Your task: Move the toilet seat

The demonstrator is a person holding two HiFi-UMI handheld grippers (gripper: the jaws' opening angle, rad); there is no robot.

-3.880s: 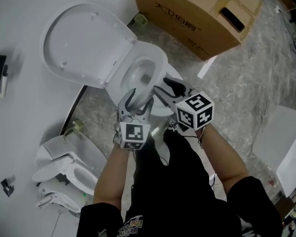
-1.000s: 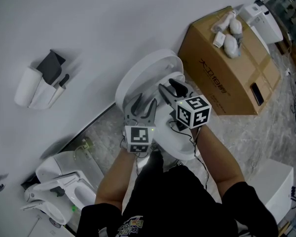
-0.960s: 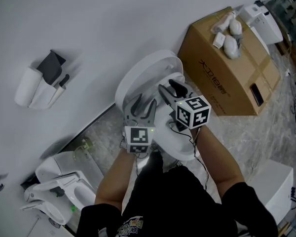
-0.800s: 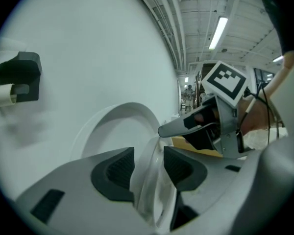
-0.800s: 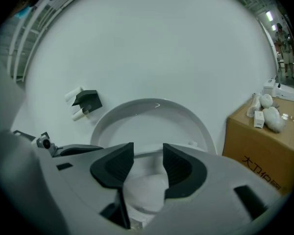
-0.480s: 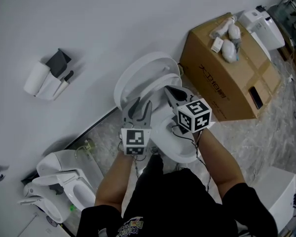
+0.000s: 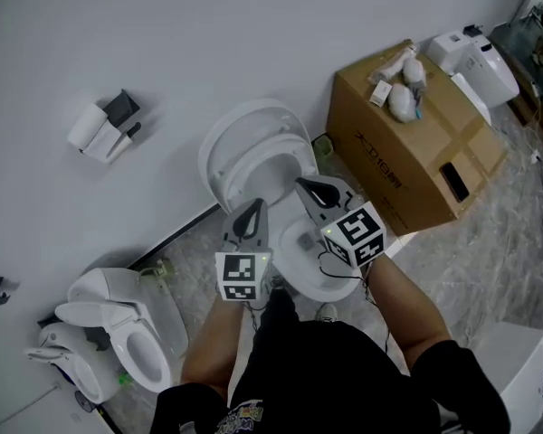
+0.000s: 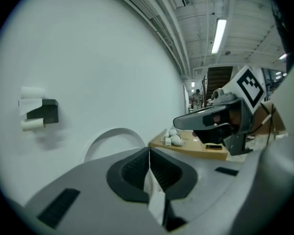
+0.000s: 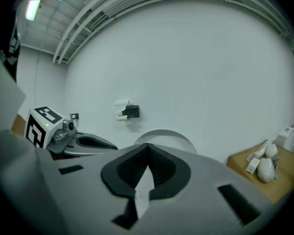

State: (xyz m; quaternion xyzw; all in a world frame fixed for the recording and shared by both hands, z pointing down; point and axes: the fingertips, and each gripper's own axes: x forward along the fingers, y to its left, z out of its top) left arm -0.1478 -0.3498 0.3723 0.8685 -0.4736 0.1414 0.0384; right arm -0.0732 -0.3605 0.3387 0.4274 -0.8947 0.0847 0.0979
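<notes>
The white toilet stands against the wall, its lid (image 7: 240, 138) and seat ring (image 7: 273, 172) both tipped up over the bowl (image 7: 309, 274). My left gripper (image 7: 252, 212) hovers above the bowl's left rim. Its jaws have just closed with nothing between them. My right gripper (image 7: 309, 188) is beside it over the bowl, shut and empty too. The left gripper view shows its closed fingertips (image 8: 149, 153), the lid's arc (image 8: 110, 135) behind and the right gripper (image 8: 208, 122). In the right gripper view, that gripper's own closed tips (image 9: 148, 156) point at the lid (image 9: 169, 135).
A large cardboard box (image 7: 416, 152) with white bundles (image 7: 394, 93) on top stands right of the toilet, a white appliance (image 7: 475, 61) behind it. A second toilet (image 7: 118, 333) sits lower left. A paper holder (image 7: 104, 125) hangs on the wall. A white cabinet (image 7: 520, 369) is lower right.
Both grippers were open near the raised seat and are now shut and empty. They have drawn back from the seat toward me and risen; the head view has lifted too.
</notes>
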